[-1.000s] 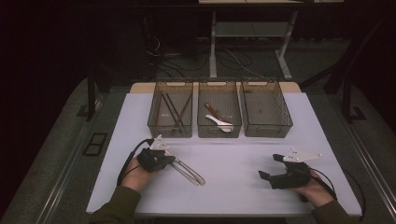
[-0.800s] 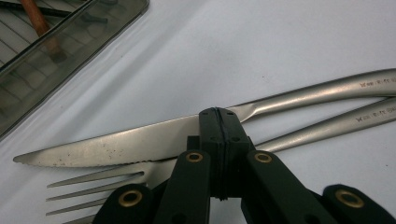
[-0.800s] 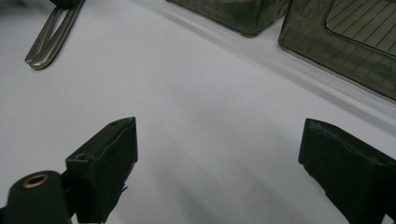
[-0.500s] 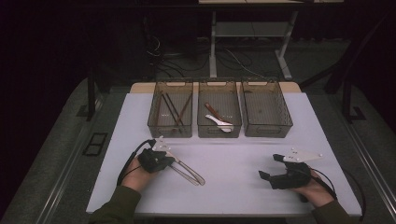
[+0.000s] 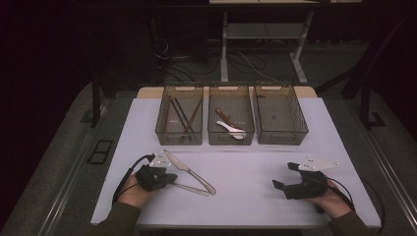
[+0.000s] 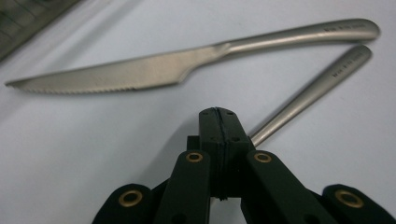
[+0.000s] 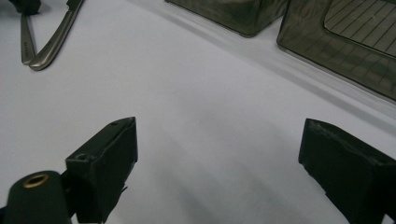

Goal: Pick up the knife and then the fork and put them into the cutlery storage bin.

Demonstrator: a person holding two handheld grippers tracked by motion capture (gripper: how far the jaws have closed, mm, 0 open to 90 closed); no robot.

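A steel knife [image 5: 189, 172] [image 6: 154, 70] lies on the white table [image 5: 246, 172], blade toward the bins. A second steel utensil [image 5: 193, 189] [image 6: 317, 88] lies beside it; its handle ends meet the knife's, and its other end is hidden under my left gripper. My left gripper [image 5: 171, 178] [image 6: 218, 114] rests at the near left with its jaws pressed together, nothing showing between the tips. At the near right, my right gripper [image 5: 286, 176] [image 7: 219, 135] rests low over bare table with its jaws wide apart and nothing between them.
Three clear bins stand in a row at the back. The left bin [image 5: 167, 129] holds several brown sticks, the middle bin [image 5: 212, 129] a white spoon and a brown one, and the right bin [image 5: 301, 129] looks bare. Dark floor surrounds the table.
My left gripper has drawn back a little toward the near left edge, uncovering more of the knife's blade. The right gripper has stayed still.
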